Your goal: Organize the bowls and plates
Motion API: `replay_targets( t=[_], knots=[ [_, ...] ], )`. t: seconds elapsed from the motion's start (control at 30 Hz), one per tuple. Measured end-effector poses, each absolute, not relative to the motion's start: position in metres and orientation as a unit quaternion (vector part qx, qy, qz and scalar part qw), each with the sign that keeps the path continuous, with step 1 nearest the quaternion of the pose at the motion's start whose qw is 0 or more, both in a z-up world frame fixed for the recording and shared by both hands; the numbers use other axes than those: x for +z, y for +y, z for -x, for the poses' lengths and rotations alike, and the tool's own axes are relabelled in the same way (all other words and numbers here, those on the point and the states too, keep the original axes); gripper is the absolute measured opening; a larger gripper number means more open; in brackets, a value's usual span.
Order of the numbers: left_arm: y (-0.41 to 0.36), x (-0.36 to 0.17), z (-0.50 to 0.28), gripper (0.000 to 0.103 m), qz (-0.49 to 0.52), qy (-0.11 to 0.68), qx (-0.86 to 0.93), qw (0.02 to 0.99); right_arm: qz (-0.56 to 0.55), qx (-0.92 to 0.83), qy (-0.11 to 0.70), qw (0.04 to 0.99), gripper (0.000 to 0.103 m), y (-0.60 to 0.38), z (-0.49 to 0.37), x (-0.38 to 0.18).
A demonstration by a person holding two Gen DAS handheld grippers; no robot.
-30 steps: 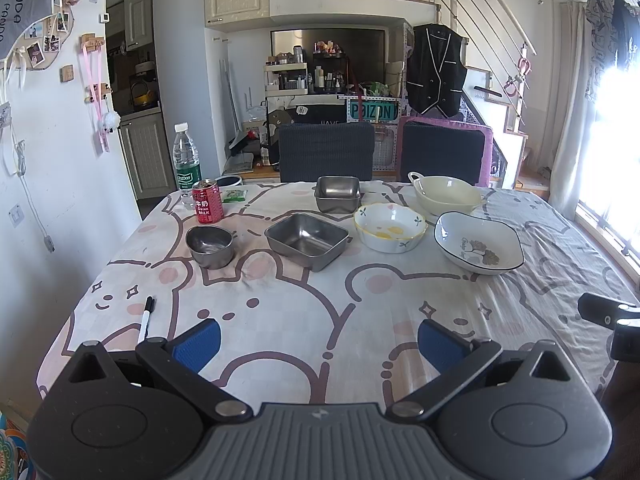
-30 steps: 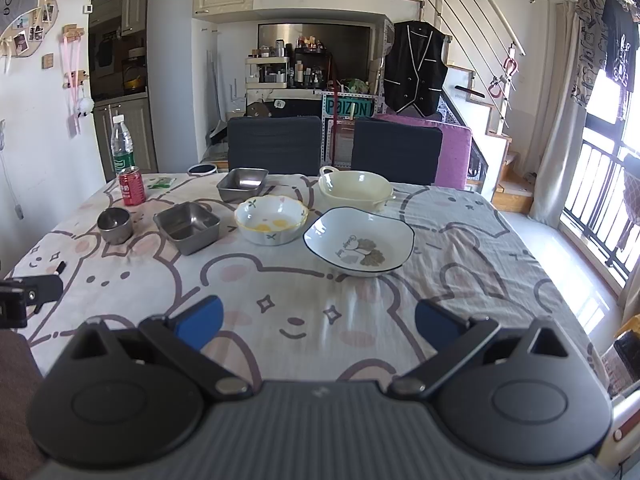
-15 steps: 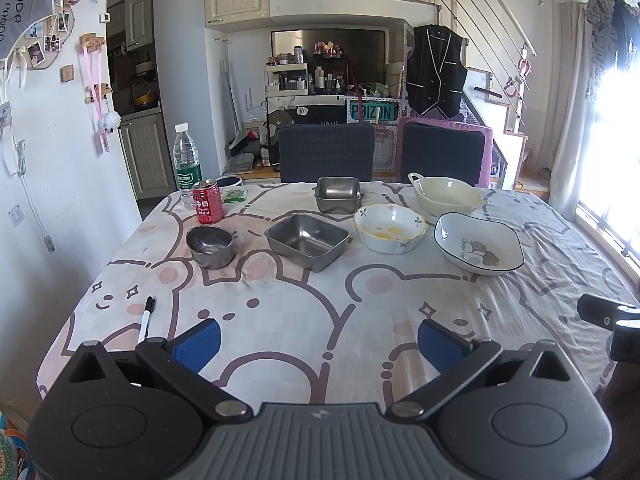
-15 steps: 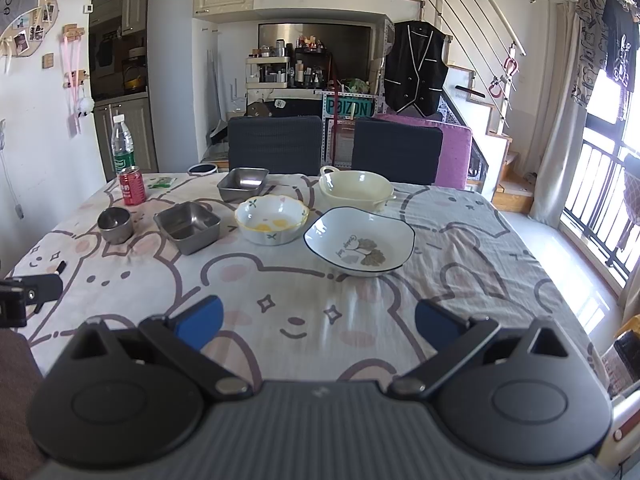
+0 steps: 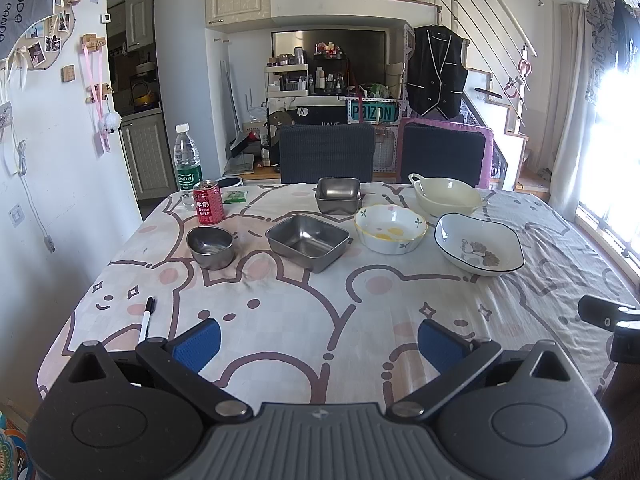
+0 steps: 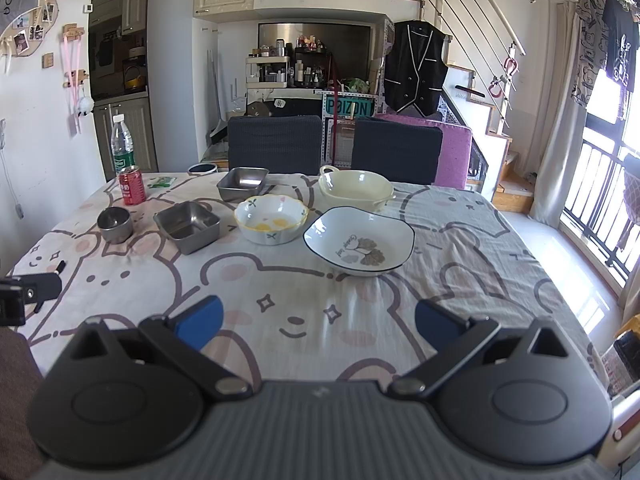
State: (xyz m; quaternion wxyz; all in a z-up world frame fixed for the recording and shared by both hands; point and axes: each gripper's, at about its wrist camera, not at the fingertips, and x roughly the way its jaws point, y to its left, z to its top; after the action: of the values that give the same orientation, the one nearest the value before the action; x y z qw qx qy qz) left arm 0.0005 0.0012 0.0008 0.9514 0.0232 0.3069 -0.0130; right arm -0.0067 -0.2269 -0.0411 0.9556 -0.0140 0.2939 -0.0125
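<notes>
Dishes stand in the far half of the table: a small round steel bowl (image 5: 211, 246) (image 6: 115, 224), a square steel dish (image 5: 308, 242) (image 6: 187, 226), a second square steel dish (image 5: 338, 195) (image 6: 242, 183) behind it, a flowered white bowl (image 5: 390, 229) (image 6: 271, 219), a cream handled bowl (image 5: 446, 198) (image 6: 355, 190) and a white plate with a leaf print (image 5: 478, 243) (image 6: 359, 241). My left gripper (image 5: 318, 342) is open and empty over the near left of the table. My right gripper (image 6: 318, 324) is open and empty over the near right.
A red drink can (image 5: 208, 202) and a water bottle (image 5: 187, 166) stand at the far left. A black marker (image 5: 146, 319) lies near the left edge. Two dark chairs (image 5: 326, 152) stand behind the table. The cartoon tablecloth (image 5: 320, 300) is wrinkled.
</notes>
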Motion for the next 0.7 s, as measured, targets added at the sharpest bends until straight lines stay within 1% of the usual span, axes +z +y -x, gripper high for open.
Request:
replay_targets(
  t=[0.3,0.5,0.7],
  knots=[
    [0.002,0.005,-0.002,0.103,-0.011,0.309,-0.013,0.951,0.015,-0.014,0.297,0.955,0.103,-0.227,0.009,-0.042],
    [-0.009,0.023,-0.013,0.103,-0.011,0.307,-0.025,0.951,-0.016,-0.022,0.306,0.952,0.103,-0.239,0.004,-0.035],
    [-0.034,0.047,-0.043,0.103,-0.04,0.288,-0.047,0.956,-0.01,-0.04,0.297,0.954,0.103,-0.251,-0.008,-0.023]
  ],
)
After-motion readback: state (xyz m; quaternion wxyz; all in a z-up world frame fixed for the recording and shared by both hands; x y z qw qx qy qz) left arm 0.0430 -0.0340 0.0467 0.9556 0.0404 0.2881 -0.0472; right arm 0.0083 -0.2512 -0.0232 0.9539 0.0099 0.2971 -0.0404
